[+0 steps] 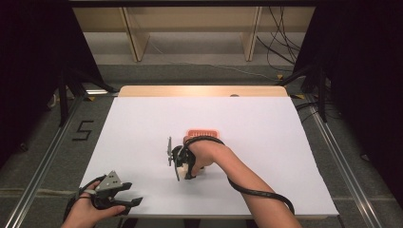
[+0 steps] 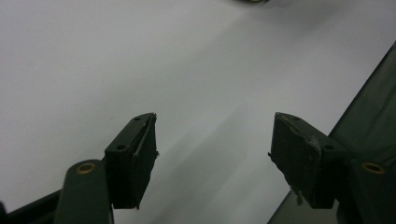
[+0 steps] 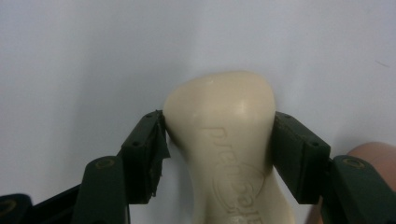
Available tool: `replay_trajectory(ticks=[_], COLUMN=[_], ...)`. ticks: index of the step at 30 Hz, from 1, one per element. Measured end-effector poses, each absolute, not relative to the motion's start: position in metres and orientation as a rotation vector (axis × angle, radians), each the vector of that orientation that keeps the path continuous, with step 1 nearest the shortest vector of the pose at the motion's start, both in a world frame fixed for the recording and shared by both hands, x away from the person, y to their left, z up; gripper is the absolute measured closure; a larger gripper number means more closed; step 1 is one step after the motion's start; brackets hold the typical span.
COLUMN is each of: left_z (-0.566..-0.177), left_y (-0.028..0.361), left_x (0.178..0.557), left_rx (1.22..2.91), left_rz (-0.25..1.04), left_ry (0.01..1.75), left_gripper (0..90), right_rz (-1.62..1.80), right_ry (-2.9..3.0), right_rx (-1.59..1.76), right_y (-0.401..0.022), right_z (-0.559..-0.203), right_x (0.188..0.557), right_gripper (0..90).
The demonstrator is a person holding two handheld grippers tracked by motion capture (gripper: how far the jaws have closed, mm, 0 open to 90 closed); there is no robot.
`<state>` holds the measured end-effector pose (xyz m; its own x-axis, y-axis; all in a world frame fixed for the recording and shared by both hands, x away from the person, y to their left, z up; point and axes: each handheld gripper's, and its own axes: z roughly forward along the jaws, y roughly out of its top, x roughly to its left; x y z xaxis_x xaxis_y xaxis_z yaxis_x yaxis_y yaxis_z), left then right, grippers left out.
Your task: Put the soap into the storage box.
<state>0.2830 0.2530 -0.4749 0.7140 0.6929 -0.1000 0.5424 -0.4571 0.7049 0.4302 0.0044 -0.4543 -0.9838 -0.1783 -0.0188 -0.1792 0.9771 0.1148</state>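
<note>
Near the middle of the white counter point(image 1: 142, 123), the right gripper point(image 3: 219, 140) pinches a cream bar of soap point(image 3: 229, 149), one jaw pressed against each side of it. The soap carries embossed lettering and sits against the counter. Just behind the hand lies a small red tray point(image 1: 203, 133). At the counter's near left corner, the left gripper point(image 2: 212, 149) rests with its jaws spread wide, nothing between them.

tabletop point(image 1: 142, 118): white sheet over wood, a bare wood strip along the far edge | red tray point(image 1: 203, 133): lies just past centre | cream soap bar point(image 3: 229, 140): on the sheet, near centre, just nearer than the tray
</note>
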Motion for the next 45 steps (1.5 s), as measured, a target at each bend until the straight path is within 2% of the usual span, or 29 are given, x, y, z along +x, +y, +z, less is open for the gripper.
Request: replay_trajectory(ticks=[1, 16, 20, 21, 30, 31, 45], left_z=[-0.475, -0.475, -0.474, -0.474, -0.475, -0.474, -0.475], left_y=[0.253, 0.253, 0.254, 0.254, 0.254, 0.254, 0.253], left_x=[0.283, 0.283, 0.284, 0.284, 0.285, 0.284, 0.284], left_rx=[2.167, 2.184, 2.198, 2.199, 2.195, 2.196, 2.179], left_rz=[0.253, 0.273, 0.276, 0.273, 0.272, 0.266, 0.255], left_ry=[0.941, 0.931, 0.912, 0.909, 0.915, 0.911, 0.934], left_gripper=[31.0, 31.0, 31.0, 31.0, 31.0, 31.0, 31.0], right_rz=[0.187, 0.192, 0.152, 0.145, 0.158, 0.174, 0.154], right_ry=[3.137, 3.162, 3.163, 3.143, 3.140, 3.166, 3.154], right_rx=[-0.128, -0.188, -0.204, -0.217, -0.194, -0.101, 0.026], right_y=[0.004, -0.004, -0.008, -0.009, -0.010, -0.010, -0.009], right_z=[-0.454, -0.458, -0.458, -0.457, -0.459, -0.459, -0.457], right_x=[0.426, 0.438, 0.440, 0.442, 0.444, 0.442, 0.442], right_gripper=[40.4, 37.0, 39.2, 43.3, 48.0, 50.3, 50.6])
